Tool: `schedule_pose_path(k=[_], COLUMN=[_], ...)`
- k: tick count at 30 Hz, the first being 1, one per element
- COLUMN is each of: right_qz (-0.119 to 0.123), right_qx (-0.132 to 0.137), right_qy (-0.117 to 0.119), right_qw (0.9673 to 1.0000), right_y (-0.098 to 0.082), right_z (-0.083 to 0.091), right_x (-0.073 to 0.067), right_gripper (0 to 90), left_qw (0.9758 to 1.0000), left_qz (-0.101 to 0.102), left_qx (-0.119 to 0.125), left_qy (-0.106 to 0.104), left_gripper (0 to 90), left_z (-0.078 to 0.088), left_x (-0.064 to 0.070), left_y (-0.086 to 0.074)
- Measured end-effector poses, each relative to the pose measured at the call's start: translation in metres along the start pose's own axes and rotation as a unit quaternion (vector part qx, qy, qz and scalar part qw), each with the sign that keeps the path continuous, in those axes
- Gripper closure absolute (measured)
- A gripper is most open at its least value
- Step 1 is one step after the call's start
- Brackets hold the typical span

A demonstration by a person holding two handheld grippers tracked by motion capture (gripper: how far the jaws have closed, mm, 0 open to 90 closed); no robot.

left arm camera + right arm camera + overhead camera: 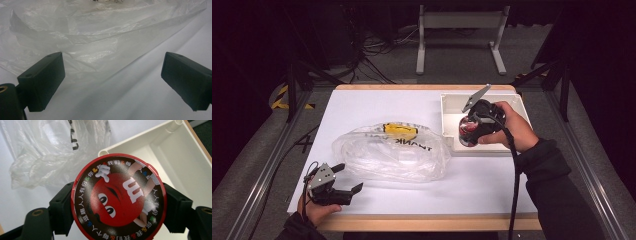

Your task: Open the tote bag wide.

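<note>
My right gripper (473, 131) is shut on a round candy tin (118, 197) with a red lid that bears a red cartoon face; the tin (468, 131) hangs over the near-left part of the white tray (451, 102). In the right gripper view both jaws press the tin's sides. A clear plastic bag (393, 150) with black lettering lies across the middle of the table, and a yellow item (400, 130) shows through it. My left gripper (347, 178) rests open at the table's front left, jaws wide apart, pointing at the bag (82, 37) just ahead.
The white tray (172, 152) sits at the table's back right, its inside bare. A wooden strip (427, 222) edges the white tabletop (362, 105). Beyond the table stand a grey frame (459, 35) and cables on the floor.
</note>
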State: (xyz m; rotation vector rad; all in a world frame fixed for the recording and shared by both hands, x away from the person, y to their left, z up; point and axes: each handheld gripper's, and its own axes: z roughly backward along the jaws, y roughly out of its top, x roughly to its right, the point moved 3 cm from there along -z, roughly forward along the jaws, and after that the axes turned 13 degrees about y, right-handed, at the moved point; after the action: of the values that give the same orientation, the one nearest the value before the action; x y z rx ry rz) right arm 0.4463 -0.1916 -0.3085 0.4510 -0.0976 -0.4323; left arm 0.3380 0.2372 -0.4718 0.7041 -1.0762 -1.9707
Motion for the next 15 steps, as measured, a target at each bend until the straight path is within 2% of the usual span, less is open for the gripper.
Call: schedule_pose_path(k=[5, 15], right_qz=[-0.009, -0.035], right_qx=[-0.01, -0.029], right_qy=[-0.007, -0.003], right_qw=[0.9999, 0.999], right_y=[-0.006, -0.016], right_z=[-0.001, -0.012], right_x=[0.007, 0.023], right_gripper=[25.2, 25.2], left_qw=[1.0, 1.0], left_qz=[-0.001, -0.002], left_qx=[0.0, 0.0], left_qy=[0.001, -0.001], left_gripper=[6.2, 6.2], left_z=[0.0, 0.0], left_x=[0.0, 0.0], left_y=[0.0, 0.0])
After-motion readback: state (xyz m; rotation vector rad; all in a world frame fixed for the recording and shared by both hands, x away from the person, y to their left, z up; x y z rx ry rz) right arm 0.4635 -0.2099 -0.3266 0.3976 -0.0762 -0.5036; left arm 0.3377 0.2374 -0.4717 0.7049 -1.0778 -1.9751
